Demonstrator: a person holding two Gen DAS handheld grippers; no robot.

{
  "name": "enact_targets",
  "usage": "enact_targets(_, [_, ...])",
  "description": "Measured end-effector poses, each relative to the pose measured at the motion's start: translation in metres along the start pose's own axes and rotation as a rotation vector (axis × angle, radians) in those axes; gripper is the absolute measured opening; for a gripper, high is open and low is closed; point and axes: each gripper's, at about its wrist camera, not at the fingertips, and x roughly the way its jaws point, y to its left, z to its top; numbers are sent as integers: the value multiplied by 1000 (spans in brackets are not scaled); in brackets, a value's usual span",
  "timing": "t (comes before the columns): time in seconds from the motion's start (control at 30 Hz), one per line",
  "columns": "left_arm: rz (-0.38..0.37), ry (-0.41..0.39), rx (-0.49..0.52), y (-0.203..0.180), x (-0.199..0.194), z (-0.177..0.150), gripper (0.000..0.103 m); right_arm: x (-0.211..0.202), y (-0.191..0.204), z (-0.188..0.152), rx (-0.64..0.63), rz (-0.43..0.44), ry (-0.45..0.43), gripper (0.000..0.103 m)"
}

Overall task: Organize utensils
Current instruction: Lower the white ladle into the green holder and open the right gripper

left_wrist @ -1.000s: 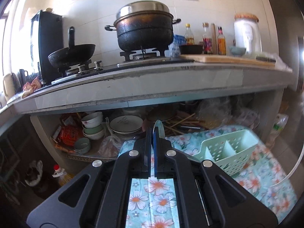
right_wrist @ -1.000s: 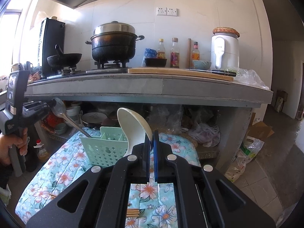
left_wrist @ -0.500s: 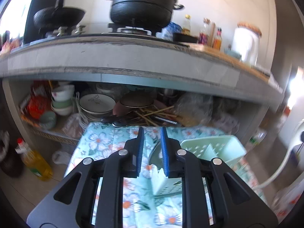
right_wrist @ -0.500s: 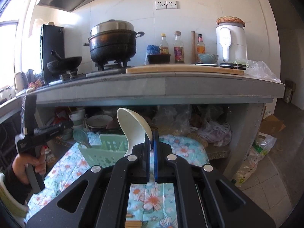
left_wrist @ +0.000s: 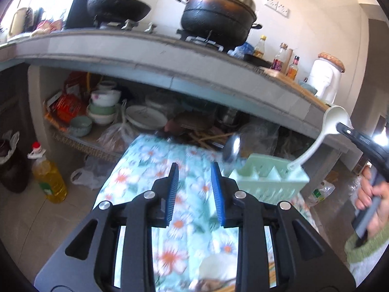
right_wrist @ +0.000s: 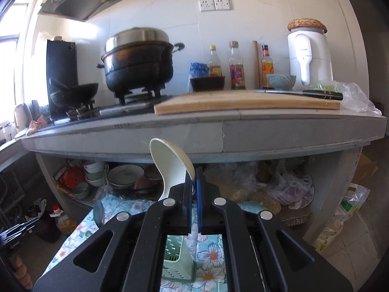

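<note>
A mint green caddy [left_wrist: 269,181] stands on the floral cloth [left_wrist: 155,170]. A metal spoon [left_wrist: 231,147] stands in its left end, bowl up. My left gripper [left_wrist: 194,170] is open and empty, to the left of the caddy. My right gripper [right_wrist: 193,180] is shut on a white ladle [right_wrist: 170,163], bowl up. In the left wrist view the ladle [left_wrist: 313,141] has its handle tip at the caddy's right end. In the right wrist view the caddy [right_wrist: 177,260] shows below between the fingers.
A grey counter [right_wrist: 243,131] runs above, with a black pot [right_wrist: 138,60], a wok [left_wrist: 119,7], bottles, a cutting board [right_wrist: 243,102]. Bowls and plates [left_wrist: 143,116] fill the shelf below. An oil bottle [left_wrist: 48,180] stands on the floor left. More utensils [left_wrist: 214,277] lie near me.
My left gripper let go of the metal spoon, which now stands in the caddy, and opened and drew back left. My right gripper carried the white ladle over the caddy.
</note>
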Motion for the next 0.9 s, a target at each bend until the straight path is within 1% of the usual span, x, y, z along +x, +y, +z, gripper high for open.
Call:
enact_targets(0.17, [25, 54, -17, 13, -7, -24, 26, 36, 7, -24, -17, -40, 75, 4])
enact_targets(0.23, [24, 75, -29, 18, -8, -34, 26, 53, 10, -38, -33, -14, 154, 5])
enact_targets(0.3, [19, 97, -44, 21, -7, -40, 26, 63, 12, -49, -48, -15, 217, 7])
enact_targets(0.37, [12, 116, -58, 23, -6, -46, 26, 64, 15, -55, -64, -15, 244, 18])
enact_targets(0.4, [11, 121, -63, 24, -6, -48, 26, 62, 16, -56, -74, -25, 244, 30])
enact_targets(0.43, [10, 125, -66, 24, -6, -51, 26, 58, 18, -57, -83, -29, 237, 40])
enact_targets(0.5, [11, 134, -74, 26, -7, -56, 26, 46, 20, -57, -104, -46, 206, 49])
enact_targets(0.6, [12, 144, -84, 28, -6, -59, 26, 32, 15, -53, -98, -73, 184, 52])
enact_targets(0.73, [13, 159, -105, 32, -6, -64, 26, 12, -5, -49, -30, -132, 149, 52])
enact_targets(0.83, [12, 166, -106, 33, -6, -66, 26, 0, -20, -48, 39, -136, 131, 52])
enact_targets(0.9, [7, 168, -107, 33, -7, -67, 26, -4, -23, -47, 51, -133, 131, 52])
